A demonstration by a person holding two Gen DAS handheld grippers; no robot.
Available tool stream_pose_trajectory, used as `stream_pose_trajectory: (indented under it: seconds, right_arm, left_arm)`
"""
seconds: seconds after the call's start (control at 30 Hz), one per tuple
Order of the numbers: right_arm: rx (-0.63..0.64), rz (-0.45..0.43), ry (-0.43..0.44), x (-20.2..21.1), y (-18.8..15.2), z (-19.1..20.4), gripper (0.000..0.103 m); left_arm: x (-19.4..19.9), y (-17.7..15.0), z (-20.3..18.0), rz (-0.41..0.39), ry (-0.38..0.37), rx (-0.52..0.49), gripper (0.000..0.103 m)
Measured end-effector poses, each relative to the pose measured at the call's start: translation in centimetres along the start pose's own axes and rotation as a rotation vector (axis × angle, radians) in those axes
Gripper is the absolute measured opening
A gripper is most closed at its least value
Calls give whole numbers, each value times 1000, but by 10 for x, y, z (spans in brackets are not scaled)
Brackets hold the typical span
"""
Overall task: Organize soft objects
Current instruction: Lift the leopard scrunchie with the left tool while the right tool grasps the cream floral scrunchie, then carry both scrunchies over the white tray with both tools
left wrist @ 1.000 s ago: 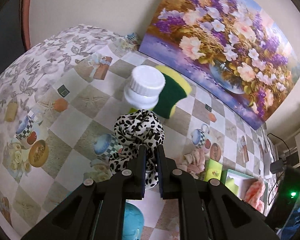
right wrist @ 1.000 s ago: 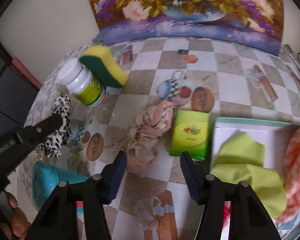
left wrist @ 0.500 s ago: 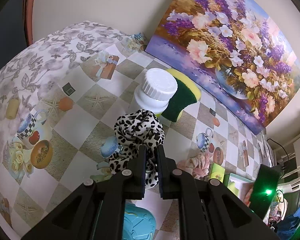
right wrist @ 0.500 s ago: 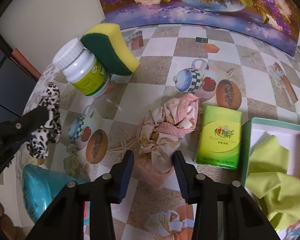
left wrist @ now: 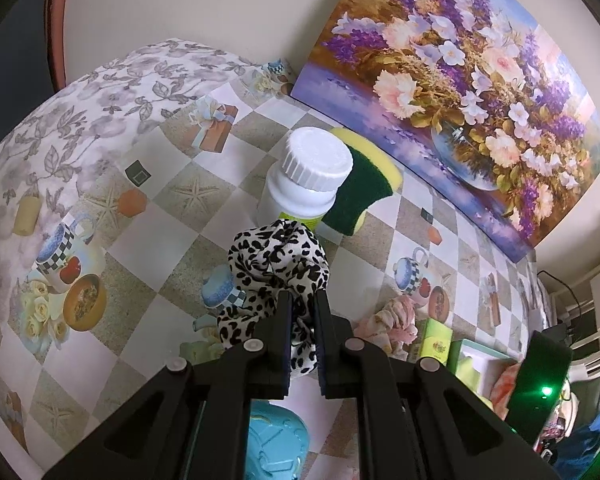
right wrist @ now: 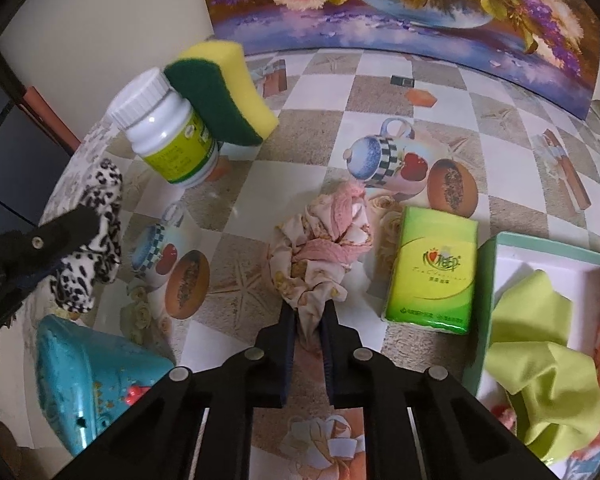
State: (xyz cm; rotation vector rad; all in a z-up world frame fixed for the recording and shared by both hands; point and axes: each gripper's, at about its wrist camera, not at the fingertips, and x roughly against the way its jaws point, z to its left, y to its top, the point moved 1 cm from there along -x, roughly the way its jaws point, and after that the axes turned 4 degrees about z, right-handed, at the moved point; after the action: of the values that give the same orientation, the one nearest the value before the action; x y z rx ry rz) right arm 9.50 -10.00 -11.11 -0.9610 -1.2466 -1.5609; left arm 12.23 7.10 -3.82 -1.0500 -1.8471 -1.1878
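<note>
Your right claw (right wrist: pixel 307 312), wide a second ago, now pinches the crumpled pink floral scrunchie (right wrist: pixel 324 248); your left claw (left wrist: pixel 302 304) still grips the leopard-print fabric scrunchie (left wrist: pixel 276 260).

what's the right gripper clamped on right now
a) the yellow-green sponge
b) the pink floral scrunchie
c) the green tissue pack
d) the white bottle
b: the right gripper is pinched shut on the near edge of the pink floral scrunchie, while the green tissue pack, the sponge and the white bottle sit untouched on the table.
</note>
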Motion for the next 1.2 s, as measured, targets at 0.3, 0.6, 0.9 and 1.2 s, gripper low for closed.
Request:
stream_pose_trajectory:
  seconds: [0.3,0.6,0.9,1.2]
  right_arm:
    - [-11,-101,43,53,3,-2,12]
    - [-46,-211,20,118,1,-13,12]
    - [-139,-263,-64,160,-15,-59,12]
    - [-294,-293,-196,198,-45,-134,12]
  left_arm:
    - [26,-1,-14,-42,-10,-34,10]
    - [61,-6,-31,-100,-19,-71,10]
    - [82,-19,-63,-125,-36,-143,10]
    - [81,-47,-125,-59,-121,-290,10]
